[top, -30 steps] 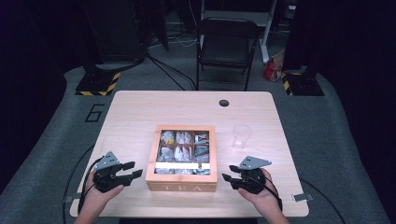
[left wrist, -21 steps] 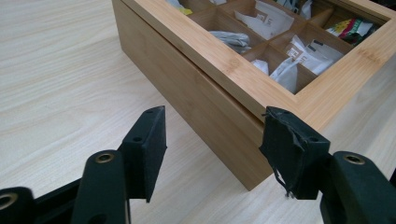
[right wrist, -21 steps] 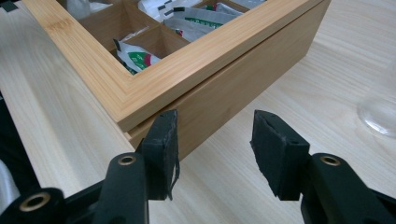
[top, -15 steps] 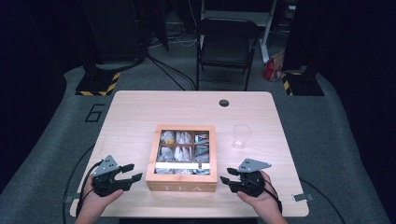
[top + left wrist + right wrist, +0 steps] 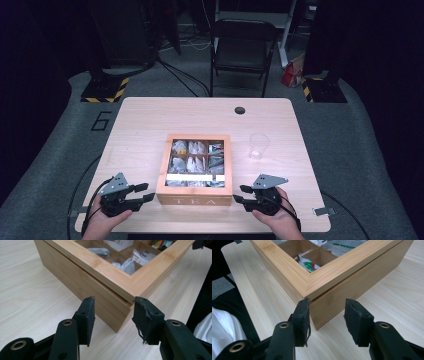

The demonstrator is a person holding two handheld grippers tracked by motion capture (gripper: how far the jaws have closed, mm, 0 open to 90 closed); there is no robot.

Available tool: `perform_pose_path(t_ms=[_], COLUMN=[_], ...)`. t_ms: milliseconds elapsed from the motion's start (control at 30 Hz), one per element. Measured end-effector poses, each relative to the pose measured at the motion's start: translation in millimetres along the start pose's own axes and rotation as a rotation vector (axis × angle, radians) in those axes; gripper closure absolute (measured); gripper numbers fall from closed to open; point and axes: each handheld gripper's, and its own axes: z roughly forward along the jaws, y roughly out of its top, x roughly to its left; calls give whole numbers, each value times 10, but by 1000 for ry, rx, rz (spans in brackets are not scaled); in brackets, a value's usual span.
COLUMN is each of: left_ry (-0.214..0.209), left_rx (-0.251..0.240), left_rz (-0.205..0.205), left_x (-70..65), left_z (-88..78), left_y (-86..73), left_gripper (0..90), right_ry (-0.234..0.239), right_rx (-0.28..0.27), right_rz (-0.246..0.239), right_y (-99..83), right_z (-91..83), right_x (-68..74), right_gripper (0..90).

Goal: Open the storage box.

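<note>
Resting on the counter (image 5: pixel 150 125), the tea box (image 5: pixel 194 200) sits near the front edge, midway between the two grippers, its lid closed and its compartments of tea bags (image 5: pixel 196 148) visible through the lid's window. The left gripper (image 5: pixel 142 192) is held at the box's front left corner; in the left gripper view the corner (image 5: pixel 125 305) stands in front of the gap, one jaw beside the box's side wall and the other just past the front face. Its jaws have just been closing, yet the pads are still apart from the wood, so they stand open. The right gripper (image 5: pixel 240 194) is held at the front right corner in the same way; in the right gripper view the corner (image 5: pixel 312 300) lies ahead of the gap, and the jaws stand open, not pressing on the box. Both hands rest low on the counter. A clear cup (image 5: pixel 258 145) stands upright to the right of the box, well apart from either gripper
</note>
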Motion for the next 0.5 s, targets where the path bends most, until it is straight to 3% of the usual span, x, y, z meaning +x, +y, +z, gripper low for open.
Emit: perform_pose_path(t_ms=[200,367,500], left_ry=[8,-10,-18], left_rx=[-18,14,9], left_rz=[-16,4,7], left_x=[-6,-9,-19], left_z=[12,18,33], left_y=[-24,-40,-52], left_gripper=[523,547,569], right_ry=[14,23,39], right_rx=[10,17,17], right_rz=[11,-4,-17], right_y=[-22,-23,-16], right_z=[11,9,10], right_x=[-1,18,10], right_gripper=[555,594,641])
